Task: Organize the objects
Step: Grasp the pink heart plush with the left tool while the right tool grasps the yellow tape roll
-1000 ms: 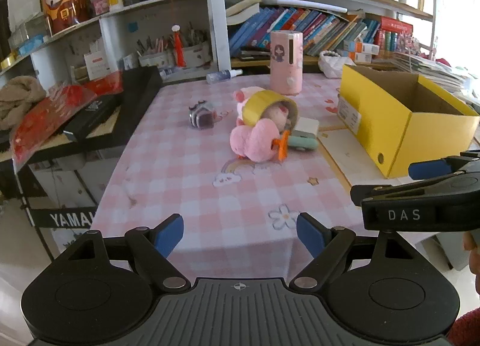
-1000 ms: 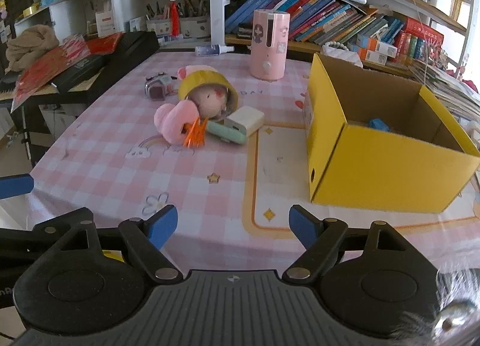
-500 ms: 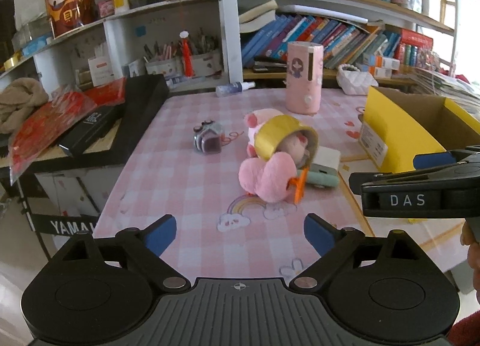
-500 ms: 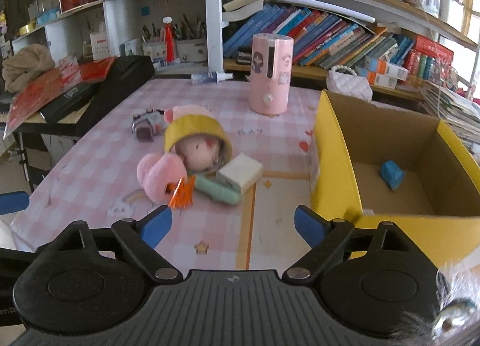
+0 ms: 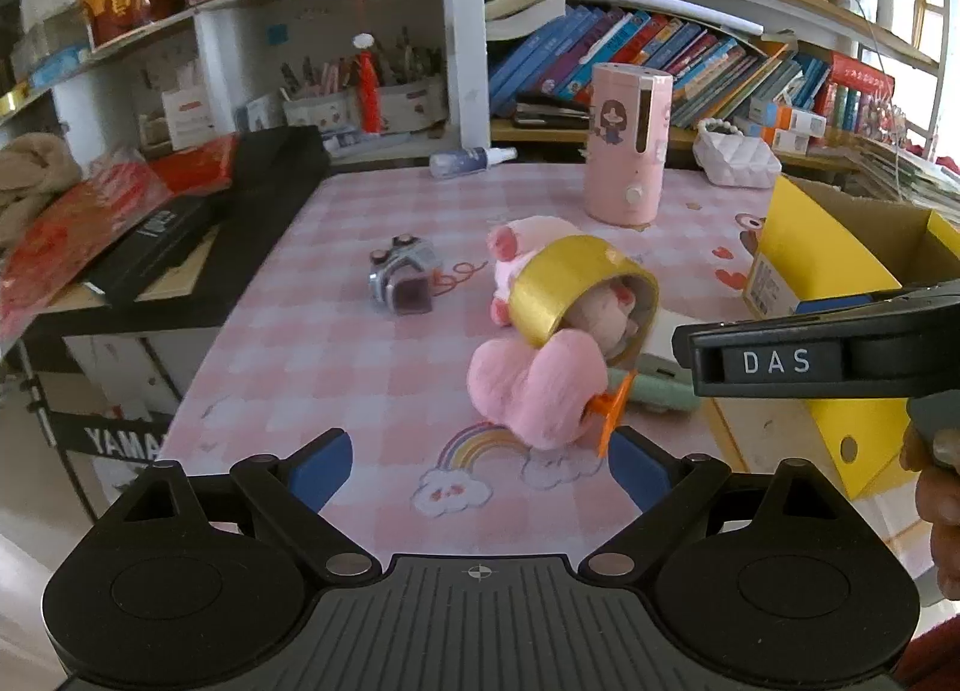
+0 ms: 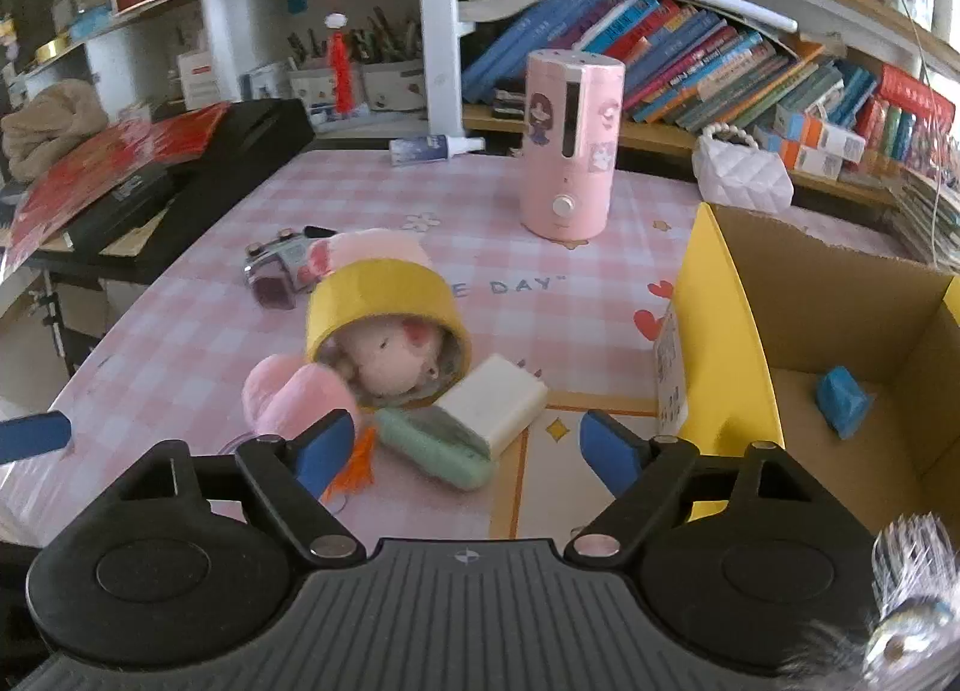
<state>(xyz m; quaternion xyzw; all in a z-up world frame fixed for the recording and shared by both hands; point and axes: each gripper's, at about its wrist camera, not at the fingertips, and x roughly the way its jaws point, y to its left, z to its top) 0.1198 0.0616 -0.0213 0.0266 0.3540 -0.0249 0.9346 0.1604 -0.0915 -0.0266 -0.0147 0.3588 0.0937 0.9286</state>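
Note:
A pink plush pig lies mid-table with a yellow tape roll around its head. An orange clip, a green case and a white box lie against it. A small grey gadget sits to the left. The yellow cardboard box on the right holds a blue item. My left gripper hovers short of the pig, its jaws opening and empty. My right gripper hangs over the green case, its jaws closing, the pads touching nothing.
A tall pink humidifier, a spray bottle and a white quilted bag stand at the table's back. Bookshelves rise behind. A black keyboard case with red packets borders the left edge. The right gripper's body crosses the left wrist view.
Both grippers have moved forward over the table toward the pig pile, which now looks larger and nearer. The left jaws have widened. The objects themselves have not moved.

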